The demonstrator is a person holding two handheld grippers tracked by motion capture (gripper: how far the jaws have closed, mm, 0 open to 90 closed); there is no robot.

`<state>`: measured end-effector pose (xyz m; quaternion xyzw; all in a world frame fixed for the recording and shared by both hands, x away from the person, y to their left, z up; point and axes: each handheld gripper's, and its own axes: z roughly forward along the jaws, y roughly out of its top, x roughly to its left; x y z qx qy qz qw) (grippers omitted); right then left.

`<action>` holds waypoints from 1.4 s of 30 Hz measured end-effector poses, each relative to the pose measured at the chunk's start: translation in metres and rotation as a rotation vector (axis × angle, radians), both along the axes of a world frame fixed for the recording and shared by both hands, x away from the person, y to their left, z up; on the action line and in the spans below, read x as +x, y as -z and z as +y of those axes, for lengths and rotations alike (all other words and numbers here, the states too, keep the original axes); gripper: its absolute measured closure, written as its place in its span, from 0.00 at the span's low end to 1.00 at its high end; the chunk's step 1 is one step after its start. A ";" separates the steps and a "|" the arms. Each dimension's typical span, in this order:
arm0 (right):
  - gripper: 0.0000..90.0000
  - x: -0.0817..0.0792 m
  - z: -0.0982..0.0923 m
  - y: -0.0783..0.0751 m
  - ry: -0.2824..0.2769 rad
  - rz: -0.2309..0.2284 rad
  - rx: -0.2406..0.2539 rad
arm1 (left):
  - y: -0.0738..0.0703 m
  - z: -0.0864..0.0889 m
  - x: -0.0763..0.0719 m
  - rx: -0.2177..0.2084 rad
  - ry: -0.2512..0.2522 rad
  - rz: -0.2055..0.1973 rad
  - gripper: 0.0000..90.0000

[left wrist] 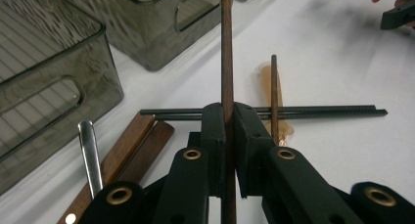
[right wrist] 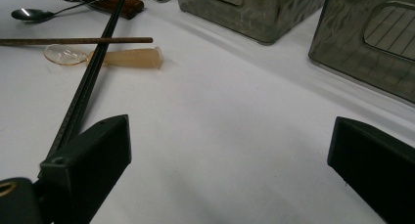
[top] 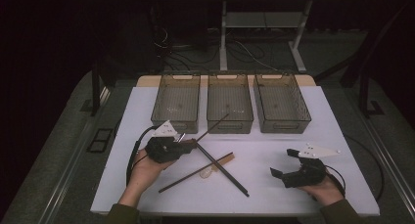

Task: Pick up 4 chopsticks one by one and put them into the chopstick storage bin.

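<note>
The brown chopstick (left wrist: 226, 48) runs past the top edge, its tip unseen.

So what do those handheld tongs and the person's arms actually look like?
Both are matte black plastic tongs, left and right, each with two blocky jaws, brass-coloured pivot rivets, a pale grey three-cornered plate on top and a trailing black cable. The person wears olive-green sleeves.

Black two-jaw left gripper (top: 188, 145) and right gripper (top: 283, 163) (brass rivets, grey triangular plates, black cables); olive sleeves at lower frame.
</note>
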<state>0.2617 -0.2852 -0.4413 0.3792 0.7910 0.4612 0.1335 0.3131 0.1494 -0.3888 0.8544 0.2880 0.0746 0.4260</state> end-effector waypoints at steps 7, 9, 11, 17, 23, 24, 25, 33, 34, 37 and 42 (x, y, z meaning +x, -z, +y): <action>0.02 0.000 0.000 0.000 0.000 0.001 0.001 | -0.009 0.001 0.006 -0.012 -0.009 -0.018 0.93; 0.02 0.000 0.000 0.000 0.001 0.001 0.001 | -0.012 0.001 0.007 -0.017 -0.014 -0.022 0.93; 0.02 0.000 -0.001 0.000 0.002 0.002 0.003 | -0.013 0.002 0.009 -0.017 -0.015 -0.025 0.93; 0.02 0.001 -0.002 0.000 0.006 0.004 0.006 | -0.017 0.003 0.014 -0.016 -0.024 -0.026 0.93; 0.02 0.000 -0.002 0.000 0.007 0.001 0.007 | -0.022 0.003 0.022 -0.021 -0.039 -0.033 0.93; 0.02 0.000 -0.002 0.000 0.008 0.001 0.006 | -0.022 0.003 0.024 -0.020 -0.040 -0.034 0.93; 0.02 0.000 -0.002 0.000 0.009 0.001 0.006 | -0.024 0.002 0.026 -0.023 -0.043 -0.035 0.93; 0.02 0.000 -0.002 -0.001 0.009 0.000 0.008 | -0.030 0.003 0.042 -0.029 -0.069 -0.038 0.93; 0.02 0.000 -0.003 -0.001 0.009 0.000 0.008 | -0.030 0.003 0.045 -0.037 -0.076 -0.038 0.93; 0.02 0.000 -0.002 -0.001 0.010 0.005 0.010 | -0.031 0.005 0.052 -0.036 -0.090 -0.037 0.93; 0.02 0.000 -0.003 -0.001 0.009 -0.002 0.009 | -0.032 0.008 0.064 -0.038 -0.120 -0.025 0.93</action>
